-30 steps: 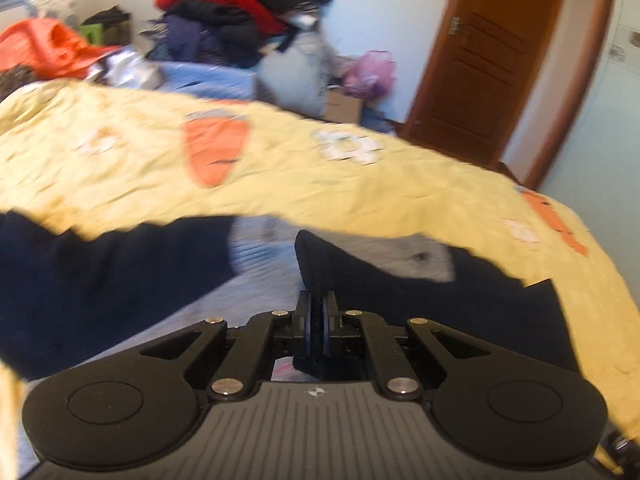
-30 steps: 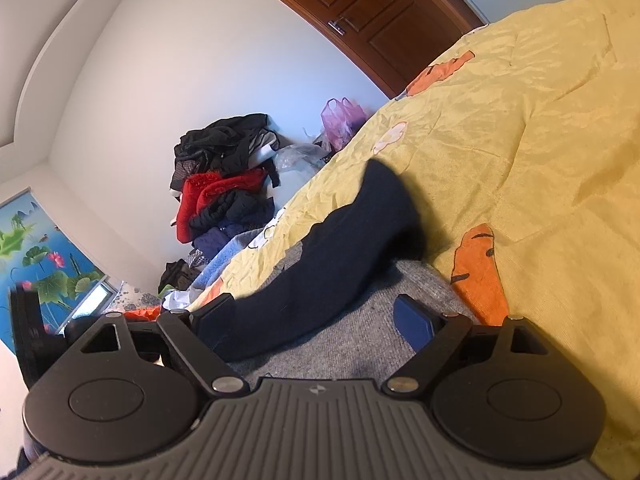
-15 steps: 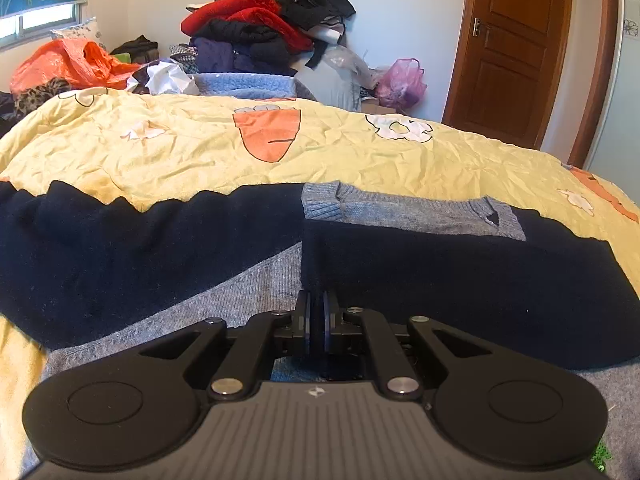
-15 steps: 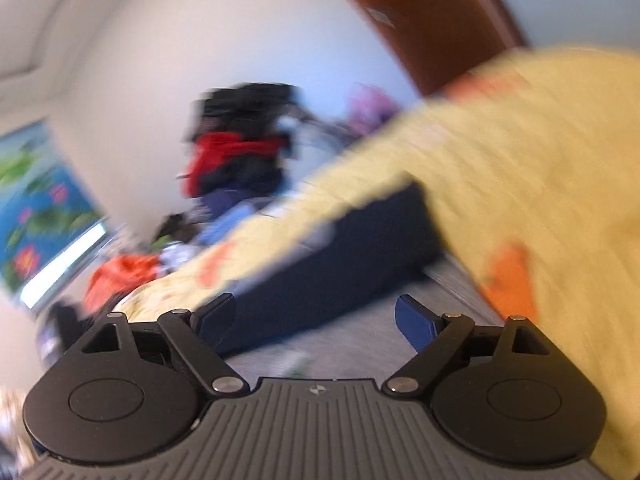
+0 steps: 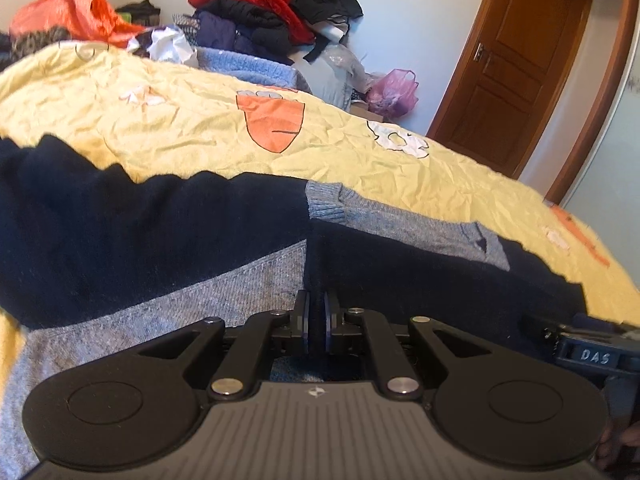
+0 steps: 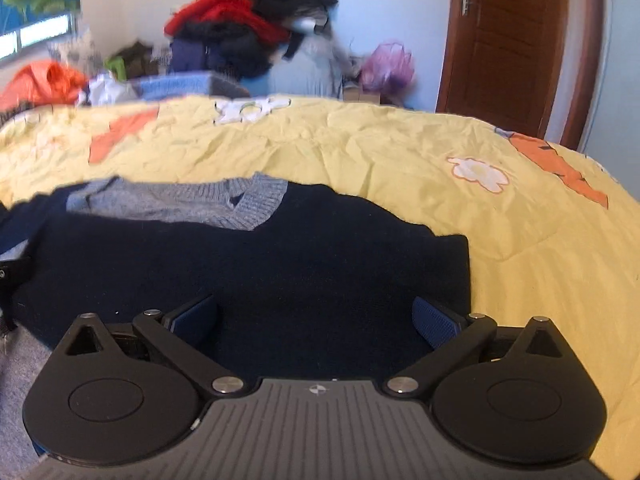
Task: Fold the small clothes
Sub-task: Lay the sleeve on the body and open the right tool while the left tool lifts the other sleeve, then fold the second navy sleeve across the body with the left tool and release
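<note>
Now the bed [image 5: 200, 128], under its yellow cartoon-print quilt, carries the navy-and-grey sweater [image 5: 120, 240] spread flat across its near side, grey collar [image 6: 248, 204] pointing toward the clothes pile [image 5: 264, 12] by the far wall. A second ago one navy sleeve stood lifted off the quilt; it now lies folded over the sweater's body, its straight edge [image 5: 310, 264] running back from the collar. That looks like the first sleeve fold landed, with the opposite sleeve [image 5: 60, 208], on the collar's far side from the door [image 5: 516, 64], not yet folded.

The left tool [image 5: 316, 322] is pinched narrow on the folded sleeve's navy knit, just below the collar. The right tool [image 6: 316, 316], which swung round from facing the door side, hovers with its jaws wide apart over the navy panel, holding nothing. Releasing the left grip seems the likely next need.
</note>
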The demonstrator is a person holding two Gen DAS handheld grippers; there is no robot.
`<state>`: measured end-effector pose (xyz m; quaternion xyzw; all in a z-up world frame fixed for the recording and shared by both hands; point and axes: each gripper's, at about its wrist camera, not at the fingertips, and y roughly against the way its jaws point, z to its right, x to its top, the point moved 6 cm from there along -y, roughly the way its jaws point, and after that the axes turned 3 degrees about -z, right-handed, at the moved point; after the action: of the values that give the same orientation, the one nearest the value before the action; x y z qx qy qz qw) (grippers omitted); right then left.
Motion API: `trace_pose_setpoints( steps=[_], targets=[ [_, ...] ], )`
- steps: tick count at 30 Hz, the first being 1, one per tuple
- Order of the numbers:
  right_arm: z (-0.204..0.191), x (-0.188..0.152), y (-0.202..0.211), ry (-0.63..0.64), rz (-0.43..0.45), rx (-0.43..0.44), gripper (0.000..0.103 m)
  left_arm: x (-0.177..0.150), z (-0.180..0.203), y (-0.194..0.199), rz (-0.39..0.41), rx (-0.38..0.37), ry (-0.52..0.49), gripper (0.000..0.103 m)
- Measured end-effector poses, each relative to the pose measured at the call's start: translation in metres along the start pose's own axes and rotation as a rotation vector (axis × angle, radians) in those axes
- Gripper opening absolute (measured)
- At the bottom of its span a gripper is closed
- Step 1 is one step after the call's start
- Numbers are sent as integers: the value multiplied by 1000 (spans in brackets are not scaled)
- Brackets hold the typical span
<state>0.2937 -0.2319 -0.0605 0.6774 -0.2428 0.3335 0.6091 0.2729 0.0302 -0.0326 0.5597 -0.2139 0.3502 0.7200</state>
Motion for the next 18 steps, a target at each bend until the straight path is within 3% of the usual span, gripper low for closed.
trace_pose_setpoints(
  steps=[4,6,7,8,9,10,11,13,16,18],
  targets=[
    [2,0,1,1,4,-8,103,8,-10,21,-35,-31,-50,11],
    [3,1,4,-6,8,-5,103,20,-35,50,31,-34,-48,13],
    [2,6,2,-6,8,-6,103,28,-53,65,74,-19,-32,20],
    [2,6,2,-6,8,-6,103,38,-77,77,113,14,0,39],
    [2,6,2,-7,8,-6,103,48,-105,87,146,54,50,53],
    [2,6,2,-7,9,-6,103,58,-137,96,177,96,120,83],
    [2,6,2,-7,10,-6,103,68,-172,104,215,145,205,91],
    [2,6,2,-8,10,-6,103,83,-242,115,245,197,391,91],
    [3,6,3,-19,15,2,103,87,-332,109,187,100,703,91],
    [4,6,3,-21,16,3,103,84,-369,104,178,84,810,90]
  ],
)
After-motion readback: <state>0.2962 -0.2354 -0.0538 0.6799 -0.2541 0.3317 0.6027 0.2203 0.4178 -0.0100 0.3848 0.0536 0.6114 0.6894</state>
